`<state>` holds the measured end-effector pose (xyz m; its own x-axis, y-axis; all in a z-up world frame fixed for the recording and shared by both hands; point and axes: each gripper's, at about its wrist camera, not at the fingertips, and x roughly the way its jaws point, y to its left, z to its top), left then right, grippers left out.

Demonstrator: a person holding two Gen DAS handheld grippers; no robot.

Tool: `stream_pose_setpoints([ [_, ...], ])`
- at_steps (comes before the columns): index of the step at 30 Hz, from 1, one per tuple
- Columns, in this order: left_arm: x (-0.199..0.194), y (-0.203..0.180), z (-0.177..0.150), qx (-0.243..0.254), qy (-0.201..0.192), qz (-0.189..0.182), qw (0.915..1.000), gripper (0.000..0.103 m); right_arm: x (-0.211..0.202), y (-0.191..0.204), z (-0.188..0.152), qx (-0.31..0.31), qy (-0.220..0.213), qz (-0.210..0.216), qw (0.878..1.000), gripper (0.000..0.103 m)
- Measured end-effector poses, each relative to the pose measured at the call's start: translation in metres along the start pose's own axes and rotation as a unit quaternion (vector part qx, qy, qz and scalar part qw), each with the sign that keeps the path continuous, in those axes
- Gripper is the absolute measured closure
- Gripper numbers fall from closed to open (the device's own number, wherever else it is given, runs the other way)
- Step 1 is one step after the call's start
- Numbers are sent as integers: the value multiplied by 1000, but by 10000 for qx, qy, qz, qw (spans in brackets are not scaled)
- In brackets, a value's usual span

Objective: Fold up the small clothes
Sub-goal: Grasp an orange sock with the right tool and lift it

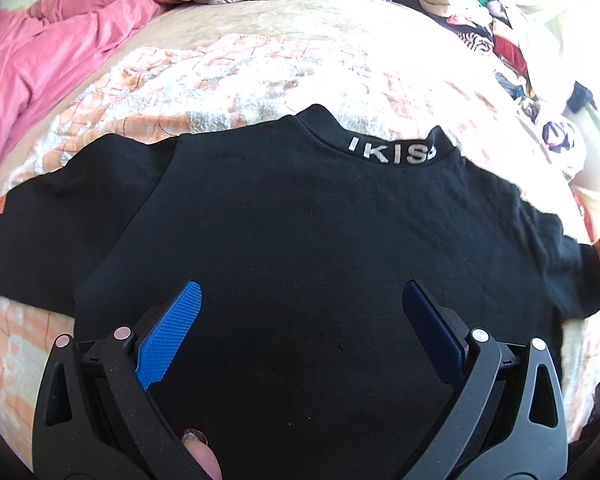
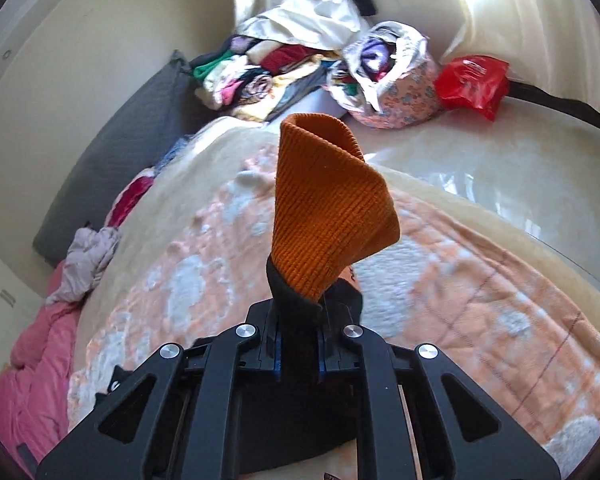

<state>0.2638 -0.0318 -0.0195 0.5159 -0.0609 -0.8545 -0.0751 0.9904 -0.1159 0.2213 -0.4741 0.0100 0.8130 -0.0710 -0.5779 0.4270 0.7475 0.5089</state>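
A black top (image 1: 300, 232) with grey lettering on its collar (image 1: 392, 154) lies flat on the orange and white blanket (image 1: 204, 84), sleeves spread to both sides. My left gripper (image 1: 300, 300) hovers over the body of the top, open and empty, blue pads (image 1: 172, 332) wide apart. My right gripper (image 2: 298, 344) is shut on the black sleeve of the top just behind its orange ribbed cuff (image 2: 324, 208), which stands up in front of the camera above the blanket (image 2: 460, 280).
A pink duvet (image 1: 48, 52) lies bunched at the left. Piles of mixed clothes (image 2: 260, 72), a floral bag (image 2: 392, 84) and a red plastic bag (image 2: 474, 82) sit at the far side. A grey headboard cushion (image 2: 112, 160) runs along the wall.
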Motion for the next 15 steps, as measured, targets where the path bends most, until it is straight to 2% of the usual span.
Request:
stream_pose_setpoints([
  [7,-19,14,9,-228,-100,-198,9995,8,-14,109,-34,-1065,238,840,9905,92],
  [15,-34,48,17,-711,-234,-405,9964,8,-19,196,-93,-2099,652,1393,9655,92],
])
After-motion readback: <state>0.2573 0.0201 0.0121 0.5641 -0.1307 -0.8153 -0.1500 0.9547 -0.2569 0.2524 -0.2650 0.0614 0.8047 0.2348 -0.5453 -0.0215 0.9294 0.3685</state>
